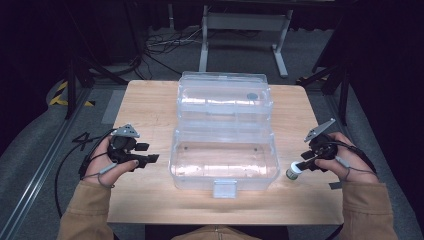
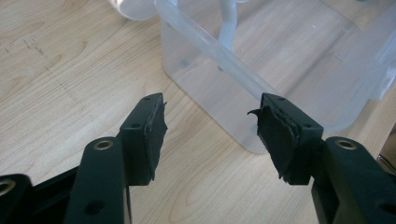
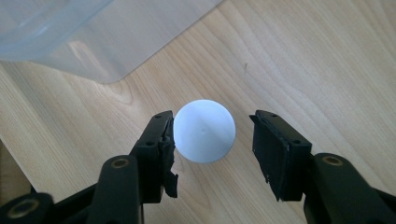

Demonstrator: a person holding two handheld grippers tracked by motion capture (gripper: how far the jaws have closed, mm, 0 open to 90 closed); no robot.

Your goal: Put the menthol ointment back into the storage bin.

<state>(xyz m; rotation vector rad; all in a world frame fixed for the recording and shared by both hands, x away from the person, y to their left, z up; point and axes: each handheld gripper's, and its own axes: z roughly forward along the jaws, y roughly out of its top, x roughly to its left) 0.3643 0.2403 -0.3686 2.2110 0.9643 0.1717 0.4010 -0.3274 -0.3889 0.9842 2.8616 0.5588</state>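
Note:
A clear plastic box [image 1: 223, 160] stands open in the middle of the wooden table [image 1: 150, 110], its lid [image 1: 225, 95] folded back behind it. A small bottle with a white cap [image 1: 293, 172] stands upright just right of the box's front corner. My right gripper [image 1: 301, 166] hangs over it, open. In the right gripper view the round white cap [image 3: 204, 130] sits between the jaws of my right gripper [image 3: 212, 122], close to the left pad and clear of the right one. My left gripper [image 1: 150, 160] rests open left of the box. In its own view, my left gripper [image 2: 210, 105] faces the box's corner [image 2: 261, 60] with nothing between the pads.
A white latch [image 1: 224, 188] sticks out at the box's front edge. A small grey round thing [image 1: 252, 96] lies in the lid. Bare wood lies on both sides of the box. Beyond the table are cables and a metal stand [image 1: 240, 30] on the floor.

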